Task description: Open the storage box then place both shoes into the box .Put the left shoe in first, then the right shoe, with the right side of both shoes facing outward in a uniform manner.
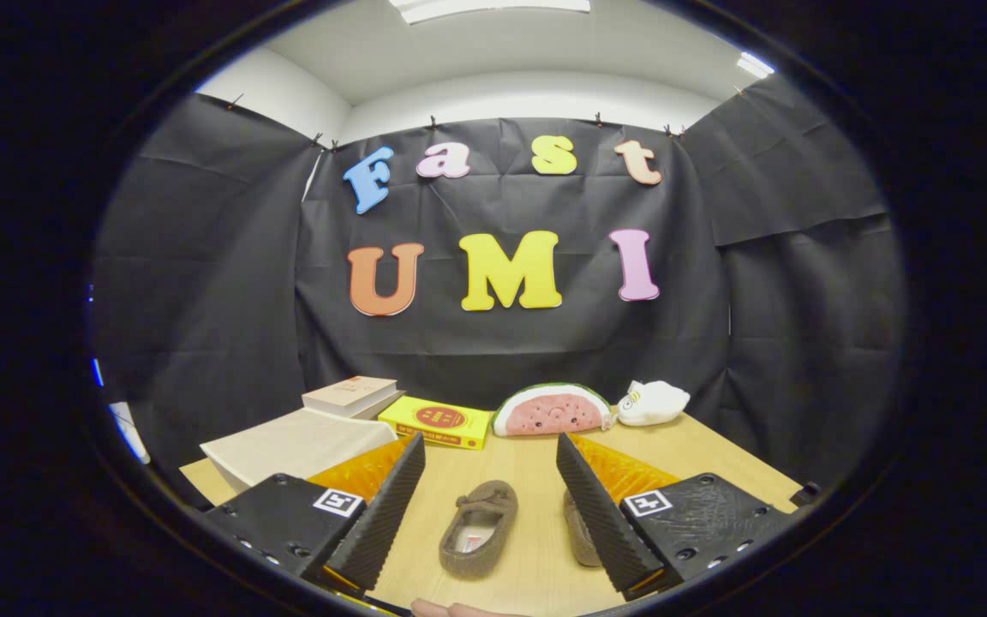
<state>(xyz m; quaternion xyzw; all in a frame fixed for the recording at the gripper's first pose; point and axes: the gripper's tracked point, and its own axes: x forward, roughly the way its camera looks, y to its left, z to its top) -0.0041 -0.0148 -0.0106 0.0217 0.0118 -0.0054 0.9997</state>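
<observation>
A small brown fuzzy shoe (478, 528) lies on the wooden table (699, 454), toe pointing away, in the gap between my two fingers. A second brown shoe (577, 533) sits to its right, mostly hidden behind my right finger (598, 512). The pale storage box (296, 447) stands beyond my left finger (380, 512), its lid down. My gripper (490, 447) hangs above the table, open wide, with nothing held between its fingers.
A thick book (351, 396) rests behind the storage box. Along the back of the table sit a flat yellow box (437, 422), a watermelon-slice plush (550, 410) and a white plush toy (653, 401). A fingertip (442, 609) shows at the near table edge.
</observation>
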